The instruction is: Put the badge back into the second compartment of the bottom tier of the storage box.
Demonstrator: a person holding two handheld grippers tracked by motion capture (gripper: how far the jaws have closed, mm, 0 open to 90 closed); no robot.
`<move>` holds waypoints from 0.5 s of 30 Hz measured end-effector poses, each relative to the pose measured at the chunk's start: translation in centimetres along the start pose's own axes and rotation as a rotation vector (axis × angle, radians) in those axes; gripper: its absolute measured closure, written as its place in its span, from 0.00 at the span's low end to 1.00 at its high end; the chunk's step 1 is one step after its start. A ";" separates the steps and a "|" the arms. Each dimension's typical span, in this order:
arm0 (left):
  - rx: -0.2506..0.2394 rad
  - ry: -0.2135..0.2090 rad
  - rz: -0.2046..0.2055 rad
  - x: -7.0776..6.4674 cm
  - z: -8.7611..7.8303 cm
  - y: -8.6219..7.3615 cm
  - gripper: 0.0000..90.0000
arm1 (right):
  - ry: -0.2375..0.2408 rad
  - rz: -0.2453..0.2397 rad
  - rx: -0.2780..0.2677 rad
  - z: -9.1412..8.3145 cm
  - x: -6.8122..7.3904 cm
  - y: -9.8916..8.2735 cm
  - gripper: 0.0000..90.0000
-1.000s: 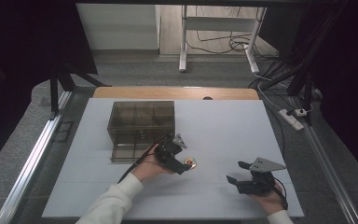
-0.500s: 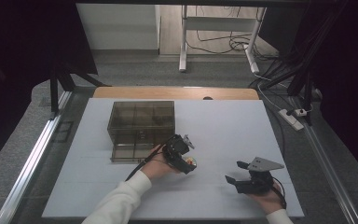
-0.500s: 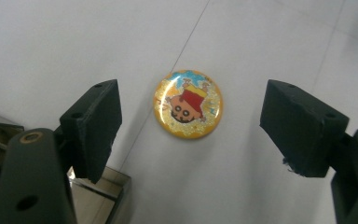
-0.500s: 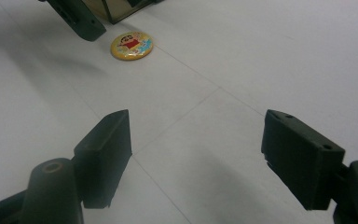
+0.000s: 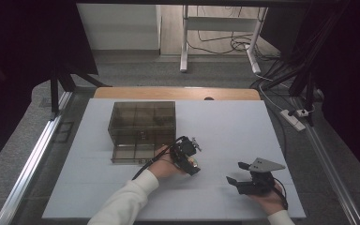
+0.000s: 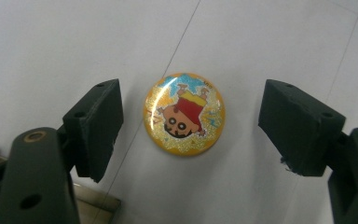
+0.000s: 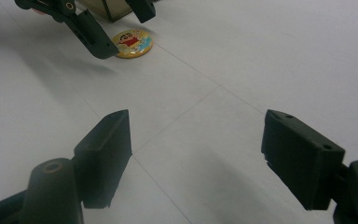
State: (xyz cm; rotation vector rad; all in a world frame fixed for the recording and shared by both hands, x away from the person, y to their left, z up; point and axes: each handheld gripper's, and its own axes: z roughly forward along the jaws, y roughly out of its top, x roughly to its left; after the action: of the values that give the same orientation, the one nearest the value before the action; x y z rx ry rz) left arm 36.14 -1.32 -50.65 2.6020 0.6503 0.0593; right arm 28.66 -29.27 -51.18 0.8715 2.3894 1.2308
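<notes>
The left claw (image 5: 191, 161) hangs over a round cartoon badge (image 6: 184, 113) that lies flat on the white table (image 5: 225, 126). Its jaws are spread, one at the badge's 9 o'clock and one at its 3 o'clock, both clear of its rim with bare table showing between. In the high view the badge (image 5: 194, 162) sits at about 5 o'clock of the smoky clear organizer box (image 5: 142, 131), just off the box's front right corner.

Against the frame a second back, the left hand has slid away from the box's front, toward 4 o'clock across the table, and dropped a little closer to the surface, so the claw now frames the badge.

The right claw (image 5: 238, 174) rests near the table's front edge, at about 4 o'clock of the badge and well apart from it. Its jaws are spread with nothing between them, and it sits where it did a second ago.
</notes>
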 end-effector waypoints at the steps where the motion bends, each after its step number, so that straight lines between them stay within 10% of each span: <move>1: 0.001 -0.003 0.000 0.0 0.0 0.0 0.25 | 0.000 0.001 -0.001 0.0 0.0 0.0 0.27; 15: 0.015 -0.004 0.009 -0.2 0.6 0.1 0.30 | -0.002 0.002 0.003 0.0 0.0 -0.1 0.27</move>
State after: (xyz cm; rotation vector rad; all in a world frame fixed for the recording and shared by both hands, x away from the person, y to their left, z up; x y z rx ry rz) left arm 36.10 -1.76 -51.14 2.6191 0.6396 0.0529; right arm 28.66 -29.29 -51.25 0.8751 2.3903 1.2270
